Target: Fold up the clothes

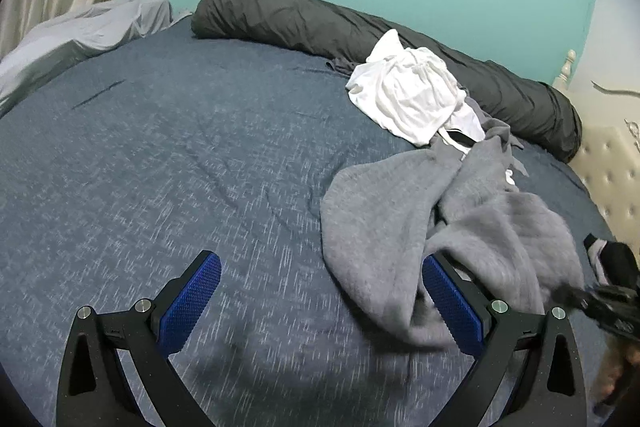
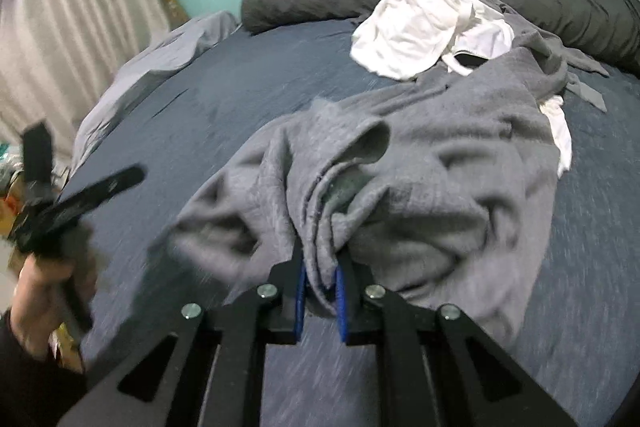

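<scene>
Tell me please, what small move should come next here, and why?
Probably bring the open left claw over to a free edge of the grey sweater. The right claw is already shut on a bunched fold of it, the sweater lies crumpled on the blue bedsheet, and the left claw holds nothing; spreading it likely needs two grips.

Soft, even indoor light; fisheye bending at the edges, motion blur low down.

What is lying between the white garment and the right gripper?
The grey sweatshirt fills that stretch: it runs from the white garment down to the right gripper, whose fingers pinch its fabric. The right wrist view shows this.
</scene>
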Demonstrator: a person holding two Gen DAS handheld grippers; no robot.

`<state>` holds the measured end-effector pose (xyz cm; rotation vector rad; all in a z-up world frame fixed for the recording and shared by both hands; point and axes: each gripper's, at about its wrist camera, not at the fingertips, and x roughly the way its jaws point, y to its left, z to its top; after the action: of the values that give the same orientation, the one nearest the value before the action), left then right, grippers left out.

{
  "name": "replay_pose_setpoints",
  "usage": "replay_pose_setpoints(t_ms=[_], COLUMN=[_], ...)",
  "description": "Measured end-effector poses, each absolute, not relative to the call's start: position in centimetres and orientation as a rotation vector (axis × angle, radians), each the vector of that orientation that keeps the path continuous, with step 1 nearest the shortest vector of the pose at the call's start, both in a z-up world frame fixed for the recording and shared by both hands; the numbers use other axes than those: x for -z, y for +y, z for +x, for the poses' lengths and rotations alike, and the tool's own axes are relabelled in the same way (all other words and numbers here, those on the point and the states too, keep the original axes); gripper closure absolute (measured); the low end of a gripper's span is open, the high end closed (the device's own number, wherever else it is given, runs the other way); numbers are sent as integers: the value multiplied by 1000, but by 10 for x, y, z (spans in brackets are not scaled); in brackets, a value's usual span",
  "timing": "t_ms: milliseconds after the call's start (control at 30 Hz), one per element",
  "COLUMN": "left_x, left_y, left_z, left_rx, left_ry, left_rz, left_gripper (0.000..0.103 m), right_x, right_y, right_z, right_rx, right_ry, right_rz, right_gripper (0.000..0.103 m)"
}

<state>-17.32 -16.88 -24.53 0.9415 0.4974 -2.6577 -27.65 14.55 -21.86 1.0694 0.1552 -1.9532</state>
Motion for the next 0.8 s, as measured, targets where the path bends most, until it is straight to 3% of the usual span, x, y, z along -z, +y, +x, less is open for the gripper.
replay_pose_setpoints(t_ms=[433,600,733,800], left_x=[238,241,248,251], left_y=[-143,-132,-128,-122], left_z=[-121,-97,-88,-86], left_rx=[2669,2678,2686,2699], left_ry=[439,416,428,419], left_rz=[939,950,992,1005], left_gripper=[0,0,0,0], right_x=[246,246,242,239], right_y=[194,209,226,238], right_z=[-155,-156,-163,-167], right_rx=[1879,1896,1954,1985], right_ry=[225,61,28,-27], right_rz=[1191,1235,1258,1260], right_gripper=[93,92,86,76])
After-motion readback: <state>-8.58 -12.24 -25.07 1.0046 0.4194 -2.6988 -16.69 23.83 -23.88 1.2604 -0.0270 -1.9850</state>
